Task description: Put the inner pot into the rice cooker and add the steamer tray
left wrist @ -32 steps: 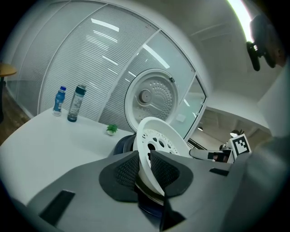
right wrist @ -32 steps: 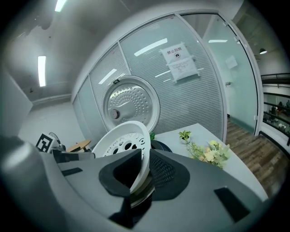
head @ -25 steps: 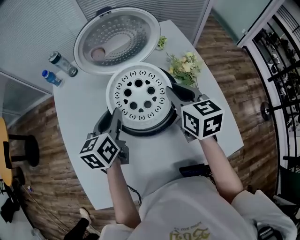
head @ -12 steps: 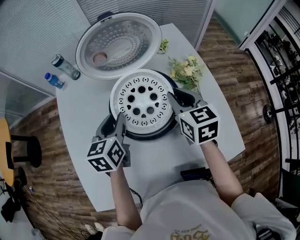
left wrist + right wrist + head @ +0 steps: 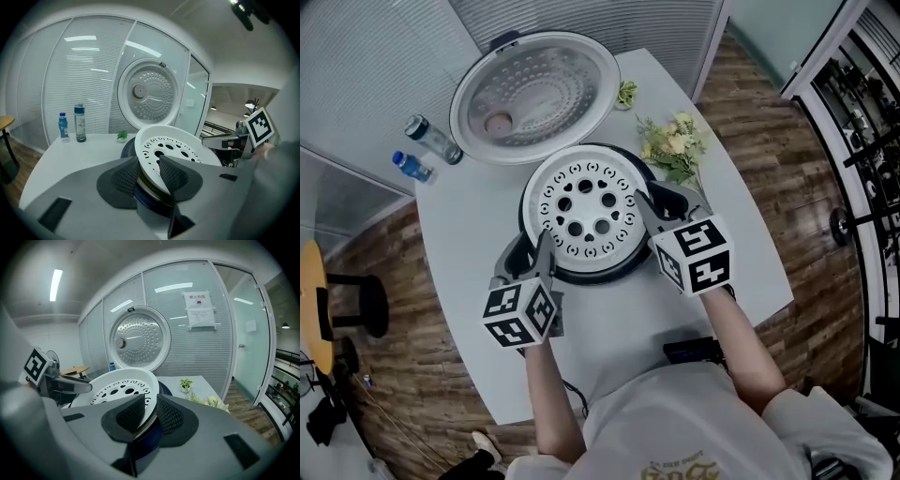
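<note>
Head view: steamer tray (image 5: 586,208) sits on the open rice cooker (image 5: 591,275), w/ left gripper (image 5: 532,251) & right gripper (image 5: 662,203) at opposite rims; best to free both sides evenly, tray level, then back straight out. Left gripper view: jaws have just been opening, pads apart w/ the rim between. Right gripper view: jaws eased slightly, but pads hug the rim; inner pot is hidden under the tray, can't confirm.

A white paper notice (image 5: 199,310) hangs on the glass wall (image 5: 220,348), but its print is too small to read. The yellow print (image 5: 675,466) on the person's shirt (image 5: 675,412) (cut off by the frame edge) is illegible too.
</note>
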Available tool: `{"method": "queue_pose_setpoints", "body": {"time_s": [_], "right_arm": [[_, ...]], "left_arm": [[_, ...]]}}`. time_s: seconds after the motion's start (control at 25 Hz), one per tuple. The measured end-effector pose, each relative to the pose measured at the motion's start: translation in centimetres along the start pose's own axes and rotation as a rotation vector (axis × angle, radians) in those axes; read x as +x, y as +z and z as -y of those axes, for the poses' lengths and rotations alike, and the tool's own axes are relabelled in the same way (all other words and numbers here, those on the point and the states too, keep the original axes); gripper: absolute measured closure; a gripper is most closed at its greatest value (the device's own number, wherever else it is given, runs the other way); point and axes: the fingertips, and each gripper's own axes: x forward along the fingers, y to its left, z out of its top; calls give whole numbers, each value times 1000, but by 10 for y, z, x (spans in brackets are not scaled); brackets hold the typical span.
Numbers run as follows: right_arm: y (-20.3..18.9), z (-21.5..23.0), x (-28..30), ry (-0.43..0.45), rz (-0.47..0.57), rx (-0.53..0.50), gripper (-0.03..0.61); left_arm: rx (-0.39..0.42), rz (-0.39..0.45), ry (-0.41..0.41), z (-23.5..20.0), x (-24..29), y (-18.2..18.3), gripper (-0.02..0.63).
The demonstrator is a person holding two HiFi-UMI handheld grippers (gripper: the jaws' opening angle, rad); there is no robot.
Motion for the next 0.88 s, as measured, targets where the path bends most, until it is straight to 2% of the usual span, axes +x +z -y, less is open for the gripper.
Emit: {"method": "queue_pose_setpoints", "body": {"time_s": [0.28, 0.44, 0.48, 0.52, 0.6, 0.88], "right_arm": [[0, -1, -3, -4, 6, -28, 502], [-1, -4, 0, -1, 6, -57, 467], [-1, -4, 0, -2, 8, -64, 464], [-2, -4, -1, -2, 8, -68, 462], [-5, -4, -2, -1, 8, -74, 454], [0, 6, -8, -9, 74, -6, 448]], "left_arm": [[26, -3, 23, 2, -1, -1, 476], [57, -14, 48, 1, 0, 0, 466], [78, -22, 65, 1, 0, -1, 459], [107, -35, 86, 0, 0, -4, 410], [165, -63, 123, -2, 0, -9, 388], [180, -72, 156, -9, -3, -8, 374]]}}
